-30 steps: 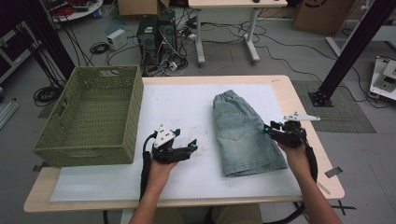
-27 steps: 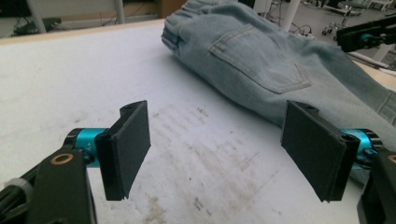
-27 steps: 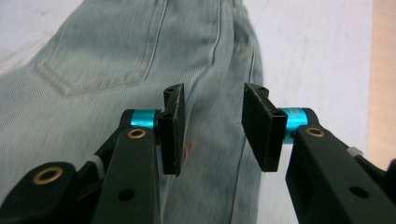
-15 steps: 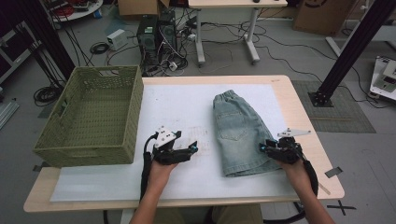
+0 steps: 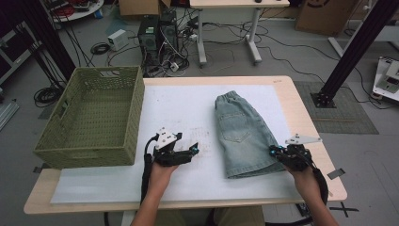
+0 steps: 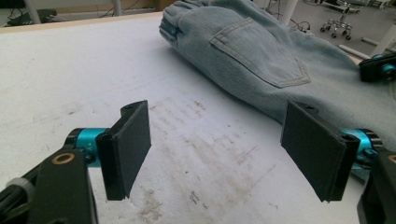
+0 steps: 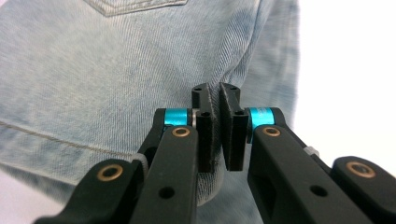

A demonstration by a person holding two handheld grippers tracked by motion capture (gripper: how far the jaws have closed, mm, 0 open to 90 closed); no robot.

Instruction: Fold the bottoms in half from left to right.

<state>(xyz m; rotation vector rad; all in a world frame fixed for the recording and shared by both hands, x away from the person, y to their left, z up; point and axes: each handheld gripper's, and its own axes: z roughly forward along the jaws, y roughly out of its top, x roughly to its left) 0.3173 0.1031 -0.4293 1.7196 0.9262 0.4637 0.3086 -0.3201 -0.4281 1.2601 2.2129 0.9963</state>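
Observation:
Light-blue denim shorts (image 5: 242,134) lie flat on the white mat (image 5: 183,108), waistband at the far end. My right gripper (image 5: 274,152) sits at the shorts' near right hem; its jaws have just been closing and now pinch a fold of the denim (image 7: 93,70), as the right gripper (image 7: 215,95) view shows. My left gripper (image 5: 193,151) rests on the mat left of the shorts, open with nothing between its pads. In the left gripper (image 6: 219,144) view the shorts (image 6: 261,51) lie ahead with a back pocket up, and the right gripper (image 6: 379,70) is at the far right.
A green woven basket (image 5: 106,70) stands at the table's left end, with nothing in it. The wooden table edge (image 5: 301,108) runs close to the right of the shorts. Computers, cables and another desk stand on the floor beyond.
My right gripper has slid toward the near right hem of the shorts and its jaws have shut there. The left gripper has stayed put.

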